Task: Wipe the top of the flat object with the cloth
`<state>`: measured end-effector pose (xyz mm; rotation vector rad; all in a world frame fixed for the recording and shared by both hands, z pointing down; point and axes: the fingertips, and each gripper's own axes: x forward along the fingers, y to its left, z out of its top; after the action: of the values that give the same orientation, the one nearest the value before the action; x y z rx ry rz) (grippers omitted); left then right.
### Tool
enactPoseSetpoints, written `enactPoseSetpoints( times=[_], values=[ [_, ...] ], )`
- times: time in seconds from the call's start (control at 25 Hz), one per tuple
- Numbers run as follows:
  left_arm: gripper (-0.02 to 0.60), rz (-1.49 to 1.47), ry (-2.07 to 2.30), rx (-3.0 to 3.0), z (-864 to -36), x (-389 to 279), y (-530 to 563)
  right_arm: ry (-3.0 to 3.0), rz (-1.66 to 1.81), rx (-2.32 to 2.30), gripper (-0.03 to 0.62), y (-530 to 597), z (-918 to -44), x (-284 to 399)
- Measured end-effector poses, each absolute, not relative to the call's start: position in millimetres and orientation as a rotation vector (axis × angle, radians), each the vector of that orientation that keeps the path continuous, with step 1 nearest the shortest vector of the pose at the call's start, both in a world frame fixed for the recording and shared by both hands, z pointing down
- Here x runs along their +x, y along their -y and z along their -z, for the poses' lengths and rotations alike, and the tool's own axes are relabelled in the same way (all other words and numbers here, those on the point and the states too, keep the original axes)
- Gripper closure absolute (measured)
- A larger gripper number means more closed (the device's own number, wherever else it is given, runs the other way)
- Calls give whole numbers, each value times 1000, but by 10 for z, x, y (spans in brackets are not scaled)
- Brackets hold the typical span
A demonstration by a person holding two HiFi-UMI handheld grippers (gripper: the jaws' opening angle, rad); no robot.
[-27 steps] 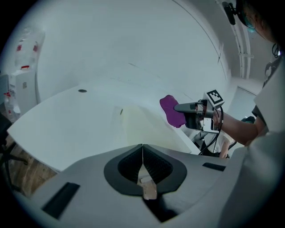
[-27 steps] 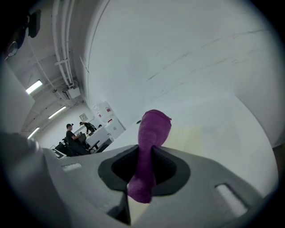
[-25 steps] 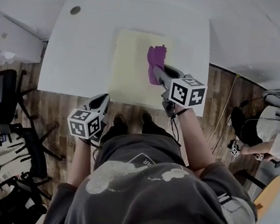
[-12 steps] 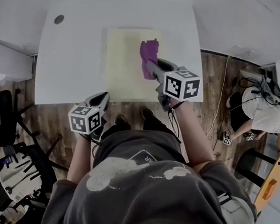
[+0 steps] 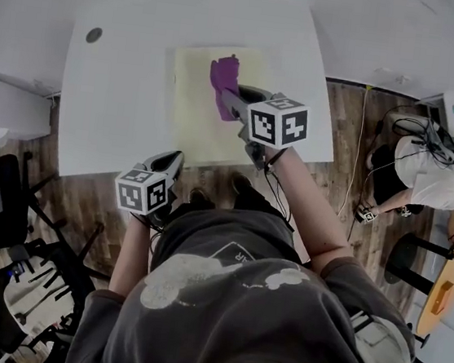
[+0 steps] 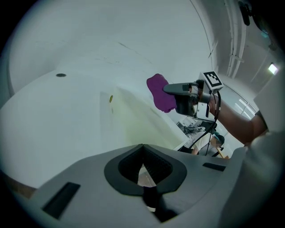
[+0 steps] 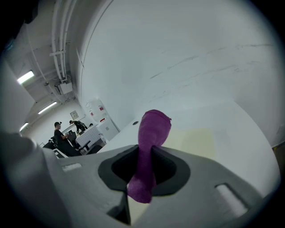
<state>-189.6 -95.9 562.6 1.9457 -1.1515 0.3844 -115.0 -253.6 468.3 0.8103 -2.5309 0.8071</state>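
Purple cloth (image 5: pixel 221 80) sits clamped in the right hand-held gripper (image 5: pixel 228 99) over the yellow flat object (image 5: pixel 187 116); left hand-held gripper (image 5: pixel 168 164) closed, empty.

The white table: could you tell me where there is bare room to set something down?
Widest bare patch on the table: left of the yellow sheet, out to the round hole. Right of it, only a narrow strip. Crowded: the sheet's far half, under the purple cloth and right hand-held gripper.
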Motion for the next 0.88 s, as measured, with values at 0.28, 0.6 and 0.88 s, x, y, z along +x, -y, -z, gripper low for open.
enactPoseSetpoints(
  times=[0.28,0.6,0.88],
  values=[
    [581,-390,1092,1976,-5632,-1921,956,2489,-821,789,520,2811,-4781,-1629],
    [581,-383,1036,1999,-5638,-1960,937,2440,-760,779,520,3220,-4822,-2199],
    [581,-403,1000,2017,-5631,-1948,937,2382,-784,757,520,3363,-5015,-2489]
  ],
)
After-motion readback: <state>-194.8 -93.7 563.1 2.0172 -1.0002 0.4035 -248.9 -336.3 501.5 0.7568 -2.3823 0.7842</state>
